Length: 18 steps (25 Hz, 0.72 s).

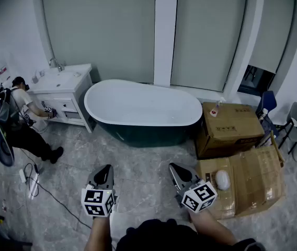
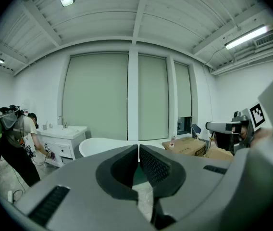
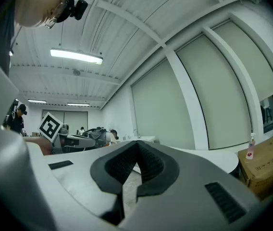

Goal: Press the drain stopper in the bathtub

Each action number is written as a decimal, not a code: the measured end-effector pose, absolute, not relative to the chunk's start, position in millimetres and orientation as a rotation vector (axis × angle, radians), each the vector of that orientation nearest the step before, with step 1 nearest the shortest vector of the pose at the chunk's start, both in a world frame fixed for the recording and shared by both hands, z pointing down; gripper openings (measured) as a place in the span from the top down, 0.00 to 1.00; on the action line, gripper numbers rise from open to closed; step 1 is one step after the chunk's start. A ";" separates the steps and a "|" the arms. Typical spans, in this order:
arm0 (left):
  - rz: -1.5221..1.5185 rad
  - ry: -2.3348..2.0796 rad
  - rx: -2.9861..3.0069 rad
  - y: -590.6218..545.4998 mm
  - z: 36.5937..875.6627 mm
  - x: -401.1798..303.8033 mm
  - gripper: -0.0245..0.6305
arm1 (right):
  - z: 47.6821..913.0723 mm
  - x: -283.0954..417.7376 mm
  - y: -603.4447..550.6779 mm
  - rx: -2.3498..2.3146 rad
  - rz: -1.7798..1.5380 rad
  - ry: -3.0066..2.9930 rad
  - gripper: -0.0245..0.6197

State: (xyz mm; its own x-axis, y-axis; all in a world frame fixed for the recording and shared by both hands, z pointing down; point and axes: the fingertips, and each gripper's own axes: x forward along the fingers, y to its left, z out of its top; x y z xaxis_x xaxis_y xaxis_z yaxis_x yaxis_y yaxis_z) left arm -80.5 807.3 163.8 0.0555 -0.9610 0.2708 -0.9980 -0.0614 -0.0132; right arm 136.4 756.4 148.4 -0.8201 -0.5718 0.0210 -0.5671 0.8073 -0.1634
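— What is hard to make out here?

— The drain stopper. The bathtub (image 1: 148, 135) stands at the far edge of the floor (image 1: 143, 163), below the closed blinds (image 1: 99, 25). Its white inside shows only as smooth glare, so I cannot tell where the stopper sits. In both gripper views the tongs' own grey bodies cover most of the tub.

— And the tongs?

— The left tongs (image 1: 105, 170) are closed tip to tip with nothing between them, and so are the right tongs (image 1: 175, 169). Both hover over the near edge of the floor, pointing toward the tub and well apart from it.

— The room, from the left?

— At the left edge a person (image 1: 25, 124) crouches at a white vanity cabinet (image 1: 67, 80), and a cable (image 1: 33, 179) trails over the grey marbled tiles. The tub comes next, white inside and dark outside. Just beside its right end sits a cardboard box (image 1: 232, 129) with a small bottle (image 1: 215, 109) on top. A second box (image 1: 250, 184), nearer, carries a white rounded thing (image 1: 222, 179) I cannot identify. Chairs (image 1: 267, 104) are cut off at the right edge.
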 end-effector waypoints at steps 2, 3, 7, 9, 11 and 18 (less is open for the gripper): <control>0.309 -2.021 2.143 805.8 164.9 -78.8 0.93 | 153.1 138.4 754.8 -0.913 -0.247 2.968 0.95; 0.310 -2.020 2.143 804.5 165.1 -77.8 0.93 | 153.8 139.5 753.5 -0.913 -0.248 2.968 0.95; 0.323 -2.008 2.156 796.2 165.6 -67.4 0.93 | 152.1 147.3 746.8 -0.932 -0.253 2.959 0.95; 0.329 -2.001 2.165 791.5 167.1 -59.2 0.93 | 154.7 153.0 743.8 -0.929 -0.252 2.960 0.95; 0.335 -1.993 2.170 786.1 168.6 -52.8 0.93 | 156.8 159.4 739.8 -0.932 -0.261 2.957 0.95; 0.343 -1.953 2.184 760.9 173.3 -17.2 0.93 | 157.2 203.2 718.2 -0.943 -0.404 2.868 0.94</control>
State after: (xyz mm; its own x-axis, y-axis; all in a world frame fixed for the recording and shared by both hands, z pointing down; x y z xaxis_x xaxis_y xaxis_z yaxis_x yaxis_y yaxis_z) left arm -17.2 760.9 173.3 0.1046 -0.9492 0.2966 -0.9935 -0.1131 -0.0116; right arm 203.2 718.2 157.2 -0.8043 -0.5941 -0.0081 -0.5688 0.7738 -0.2787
